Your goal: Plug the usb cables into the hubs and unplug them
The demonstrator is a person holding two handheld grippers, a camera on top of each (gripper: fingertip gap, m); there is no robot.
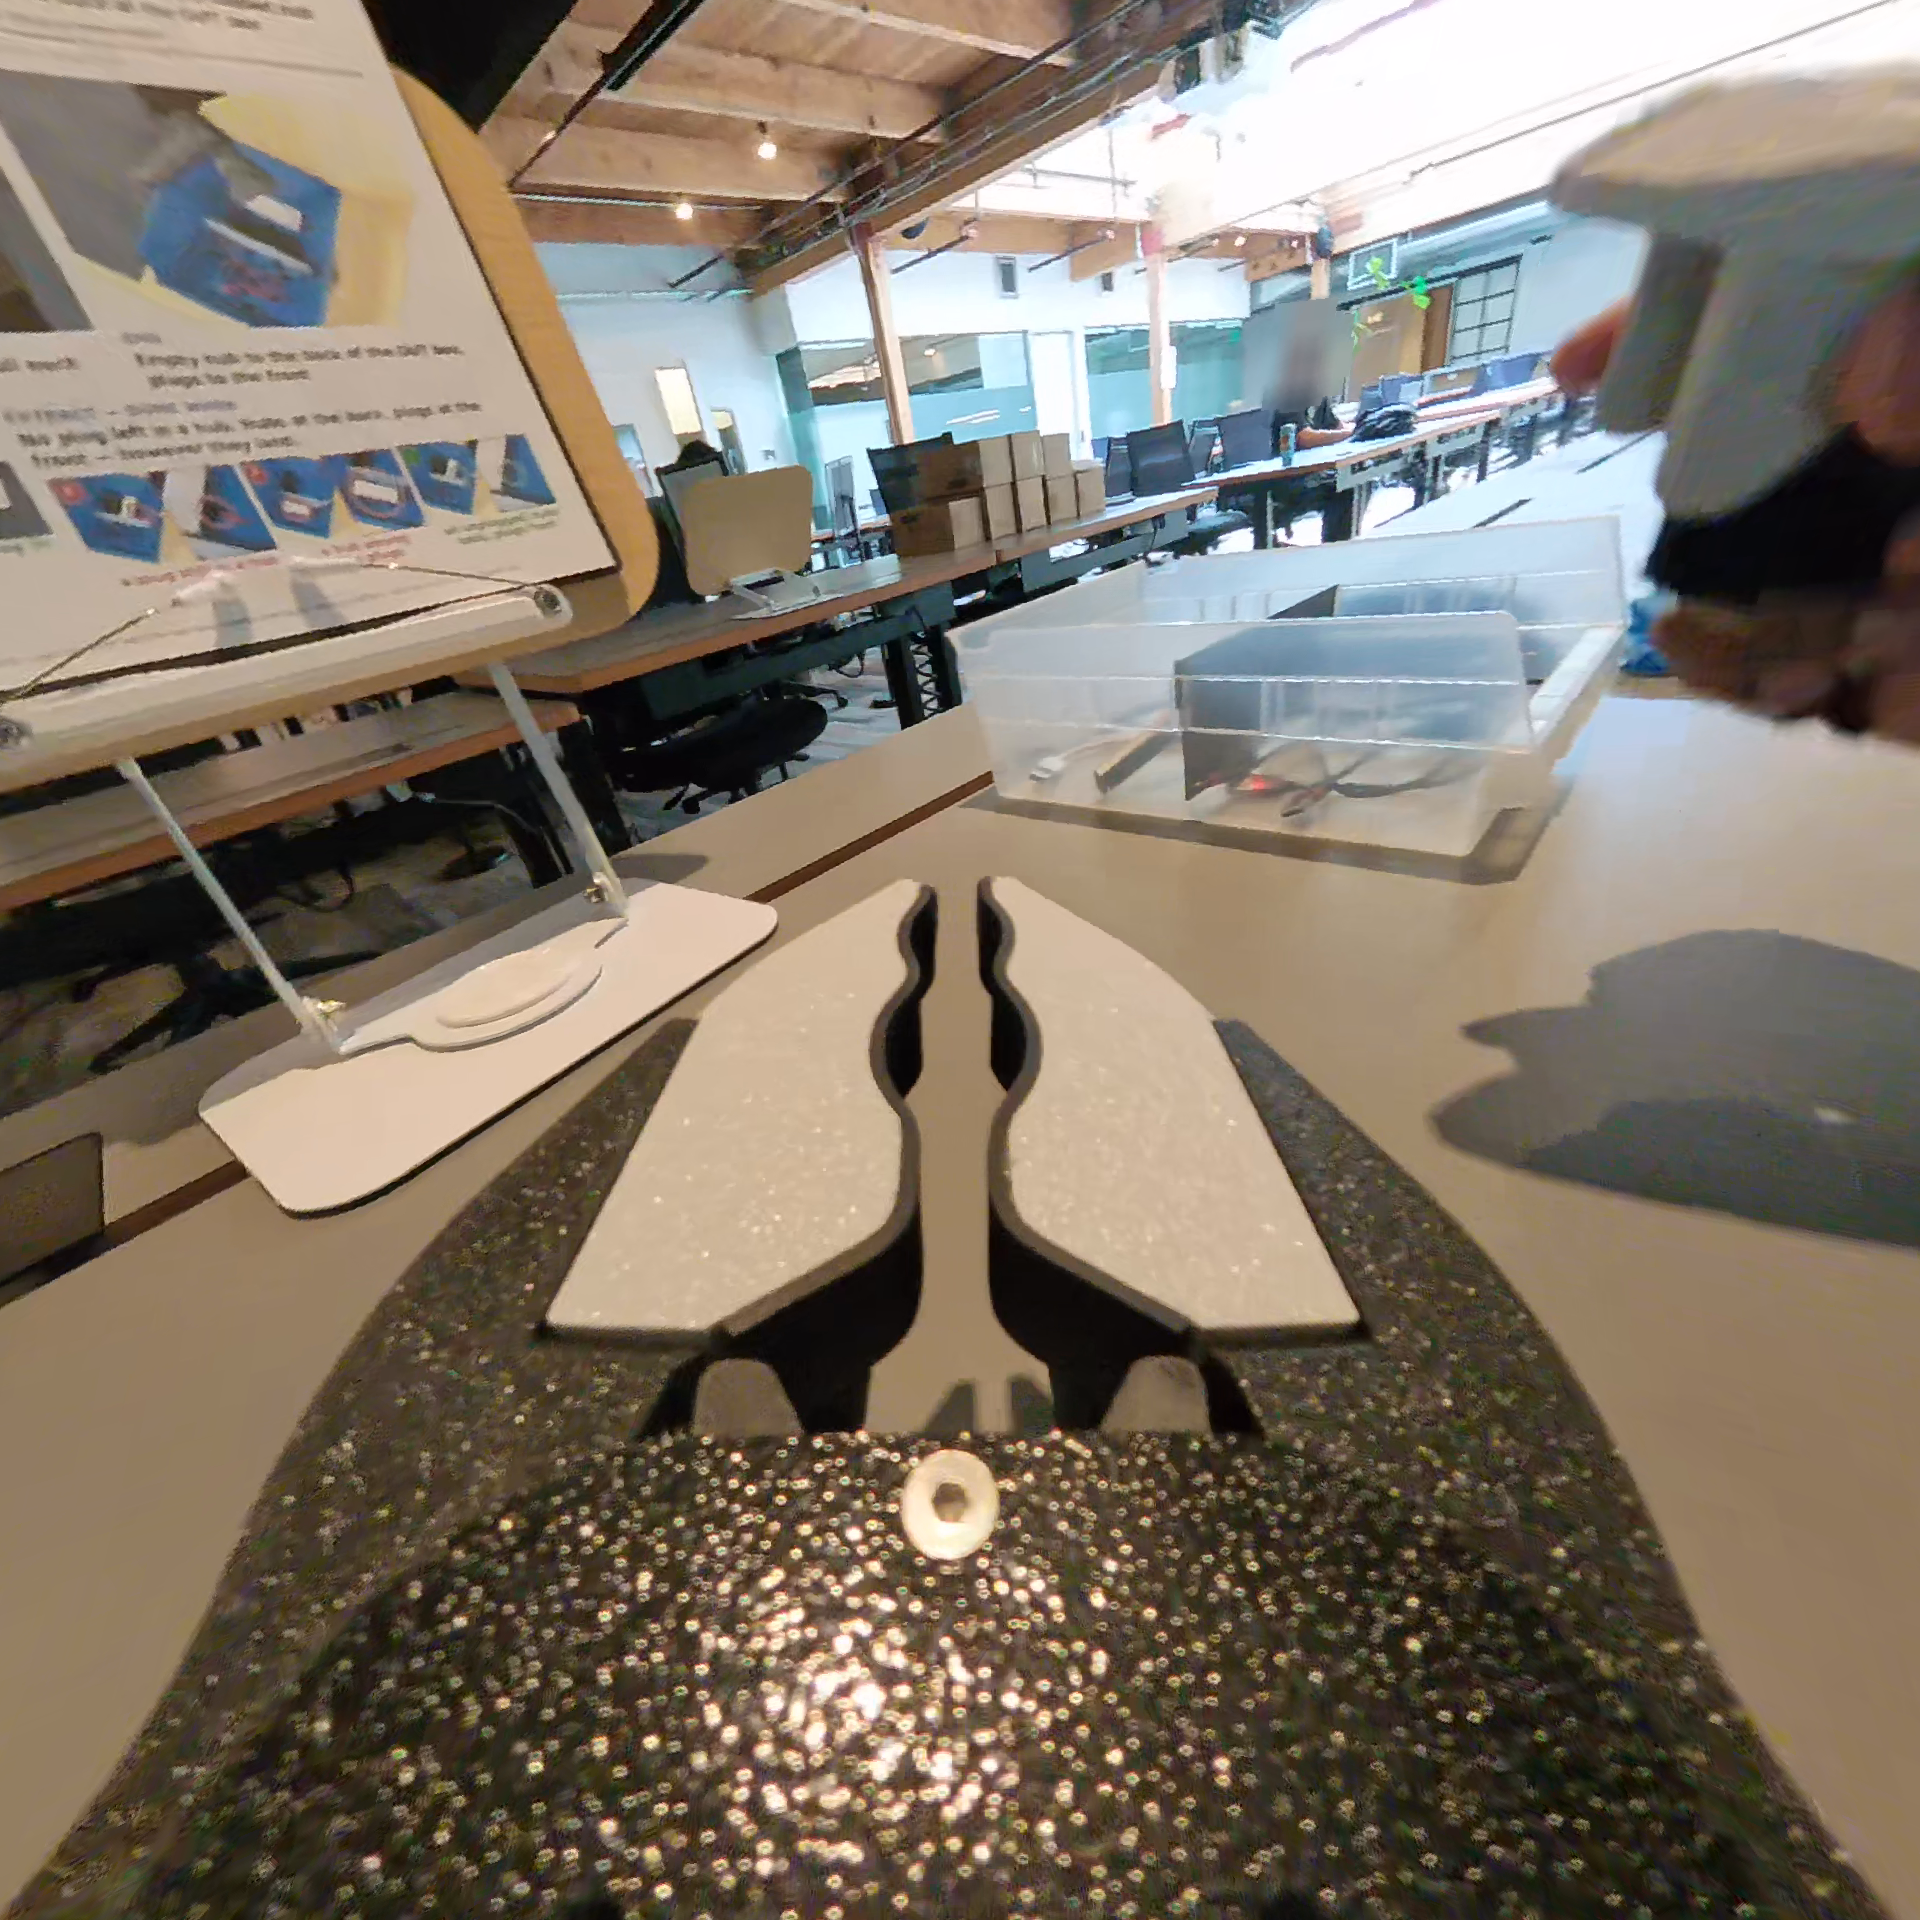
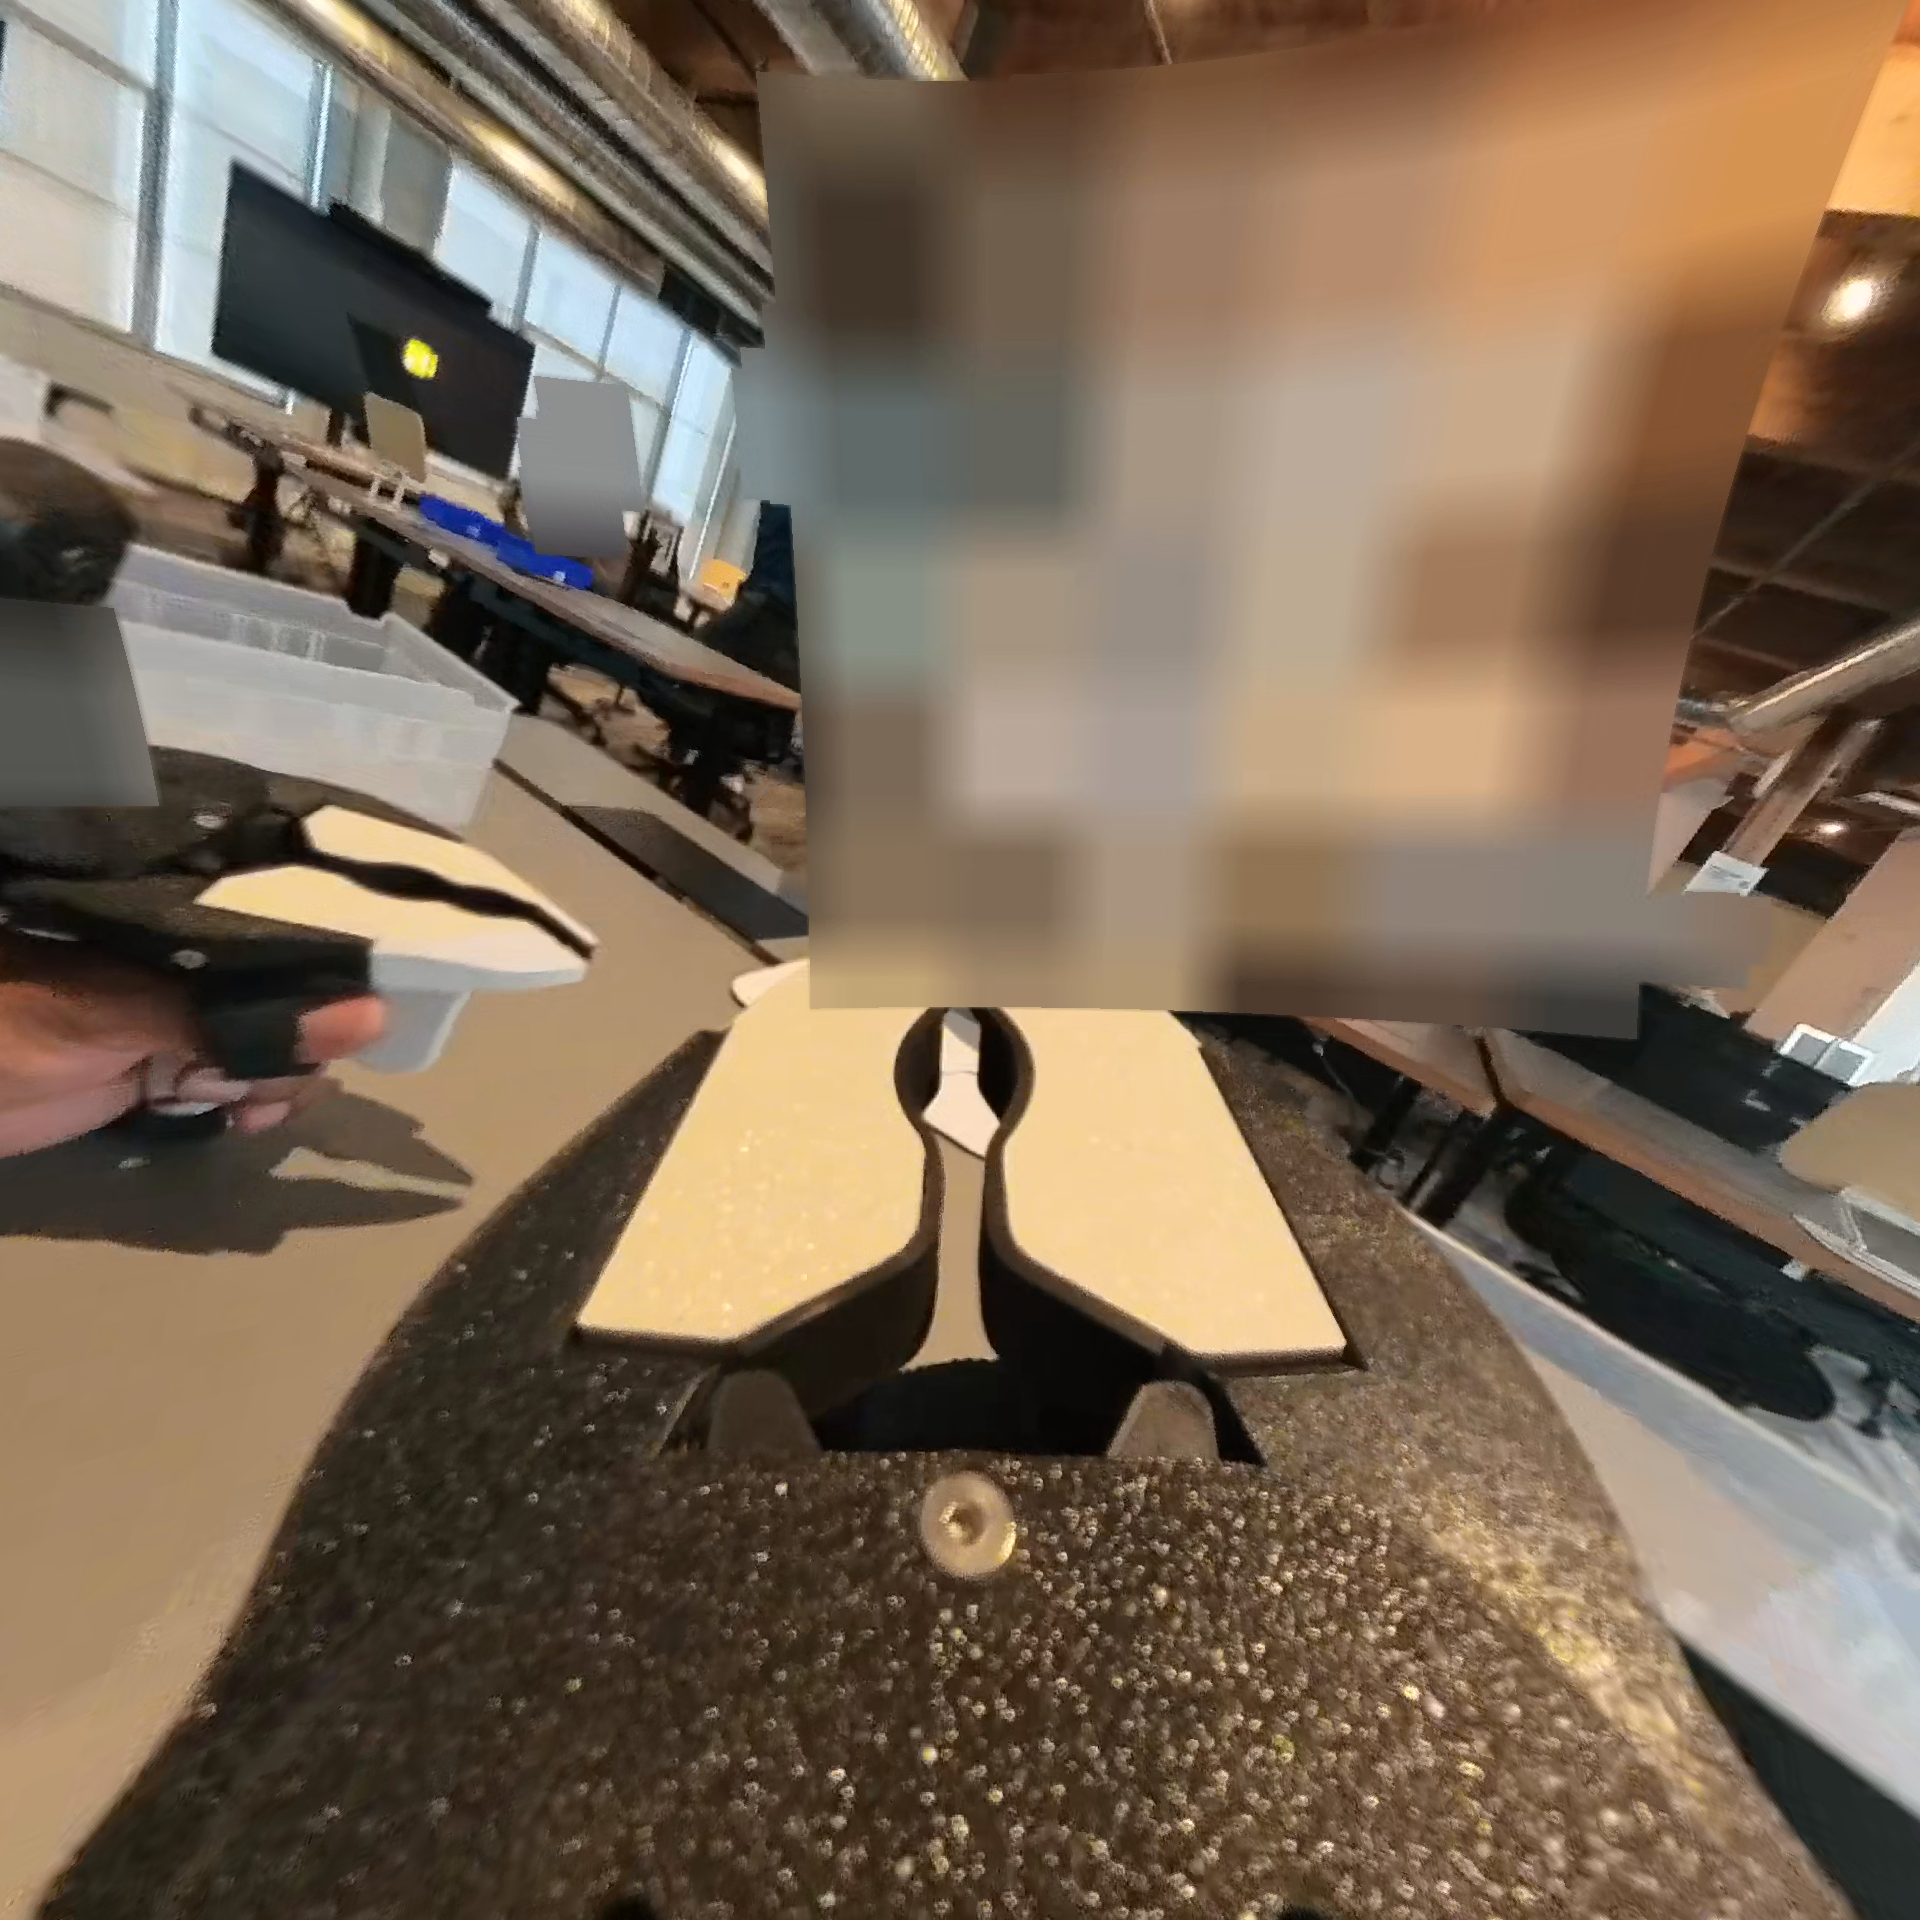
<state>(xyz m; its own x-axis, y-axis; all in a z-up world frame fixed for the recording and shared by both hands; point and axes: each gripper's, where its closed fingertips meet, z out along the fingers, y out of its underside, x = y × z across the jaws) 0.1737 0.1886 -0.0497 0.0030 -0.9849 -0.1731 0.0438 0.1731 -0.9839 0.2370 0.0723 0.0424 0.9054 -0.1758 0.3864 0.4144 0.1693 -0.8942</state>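
Hovering: left gripper [image 1: 956, 894] is idling nearly closed, gripping nothing.
Right gripper [image 2: 961, 1029]: tips hidden; grip unknowable.
Cables [image 1: 1320, 792]: lying at one o'clock inside clear bin [image 1: 1081, 665].
Progress: seemingly nothing is being plugged; everything remaining.

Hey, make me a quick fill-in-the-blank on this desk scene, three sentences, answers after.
1. The cables lie inside a clear plastic ____ on the table.
2. The left gripper holds ____.
3. The instruction sheet rests on a white ____ left of the left gripper.

Answers: bin; nothing; stand
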